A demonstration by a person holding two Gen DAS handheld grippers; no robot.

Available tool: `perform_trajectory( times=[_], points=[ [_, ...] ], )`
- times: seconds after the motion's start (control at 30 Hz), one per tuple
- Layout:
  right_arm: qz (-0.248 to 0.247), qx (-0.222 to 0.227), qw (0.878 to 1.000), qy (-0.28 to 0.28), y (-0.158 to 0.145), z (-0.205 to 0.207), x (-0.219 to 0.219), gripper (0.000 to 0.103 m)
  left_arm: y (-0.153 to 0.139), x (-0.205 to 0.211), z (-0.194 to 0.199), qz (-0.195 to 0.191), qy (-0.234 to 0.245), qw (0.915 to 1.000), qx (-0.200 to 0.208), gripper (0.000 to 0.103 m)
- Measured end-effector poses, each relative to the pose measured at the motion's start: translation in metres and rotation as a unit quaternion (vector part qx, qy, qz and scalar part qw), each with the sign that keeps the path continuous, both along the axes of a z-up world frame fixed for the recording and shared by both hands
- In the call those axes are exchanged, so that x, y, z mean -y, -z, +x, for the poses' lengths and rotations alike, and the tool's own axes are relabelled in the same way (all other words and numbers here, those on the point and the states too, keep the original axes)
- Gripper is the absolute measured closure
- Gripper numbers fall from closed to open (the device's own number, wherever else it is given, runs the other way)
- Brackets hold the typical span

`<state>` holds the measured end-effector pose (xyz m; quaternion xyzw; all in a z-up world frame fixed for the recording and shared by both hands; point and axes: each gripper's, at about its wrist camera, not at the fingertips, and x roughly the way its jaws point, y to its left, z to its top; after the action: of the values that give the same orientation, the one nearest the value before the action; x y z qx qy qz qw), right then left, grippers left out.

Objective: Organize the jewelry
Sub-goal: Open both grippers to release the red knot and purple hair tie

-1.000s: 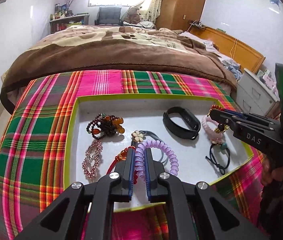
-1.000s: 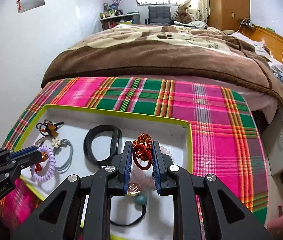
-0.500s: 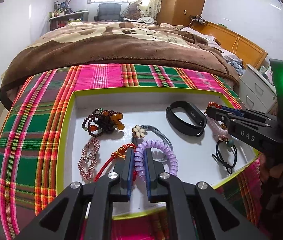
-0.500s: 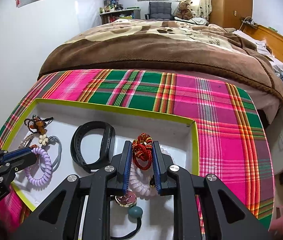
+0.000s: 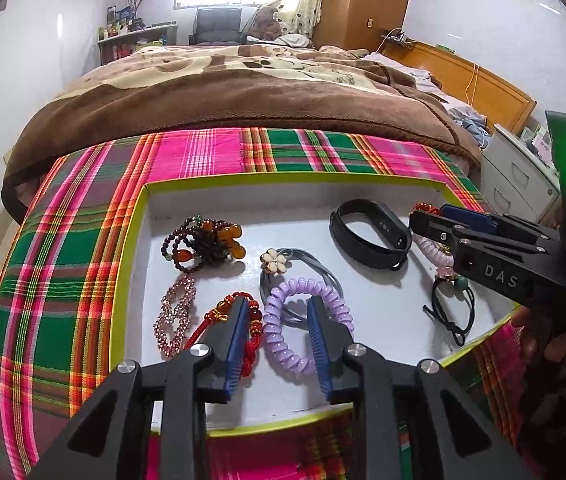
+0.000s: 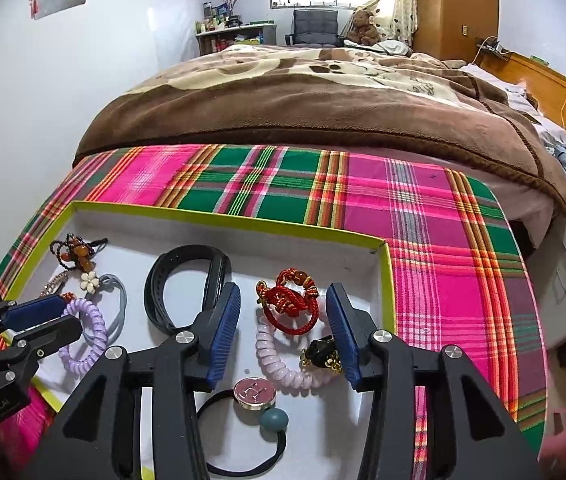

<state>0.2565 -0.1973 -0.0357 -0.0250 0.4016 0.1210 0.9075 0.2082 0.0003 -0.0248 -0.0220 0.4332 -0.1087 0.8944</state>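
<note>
While both tongs (image 5: 279, 332) (image 6: 283, 320) were just opening, you released the purple coil (image 5: 303, 324) and red knot bracelet (image 6: 289, 306); retreat toward 6 o'clock seemed next.

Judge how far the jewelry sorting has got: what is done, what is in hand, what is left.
Done: every piece visible lies inside the tray. In hand: nothing; both jaws have just been opening, the left gripper over the purple coil, the right gripper over the red knot bracelet. Left: perhaps tidying; the knot rests on a pink coil.

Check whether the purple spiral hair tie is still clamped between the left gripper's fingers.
No, the left gripper has just been opening, and the purple spiral hair tie lies loose on the tray floor between its fingers.
</note>
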Motion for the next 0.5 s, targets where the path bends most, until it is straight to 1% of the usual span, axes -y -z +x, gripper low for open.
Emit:
perform_trajectory(
  times=[0.13,0.27,0.43,0.5],
  points=[
    [0.01,0.006,1.0,0.003,-0.004,-0.005,0.003,0.057,-0.005,0.001,-0.004,-0.003,0.001,1.0,0.007,0.073],
    [0.015,0.018,1.0,0.009,-0.01,-0.017,0.005,0.057,-0.013,0.001,-0.013,-0.004,-0.009,0.9998,0.016,0.073],
    [0.035,0.033,0.999,0.019,-0.021,-0.048,0.008,0.057,-0.025,0.005,-0.038,0.032,-0.031,0.998,0.046,0.073],
    [0.043,0.037,0.998,0.021,-0.025,-0.06,0.009,0.056,-0.028,0.006,-0.047,0.029,-0.04,0.9976,0.05,0.073]
  ],
)
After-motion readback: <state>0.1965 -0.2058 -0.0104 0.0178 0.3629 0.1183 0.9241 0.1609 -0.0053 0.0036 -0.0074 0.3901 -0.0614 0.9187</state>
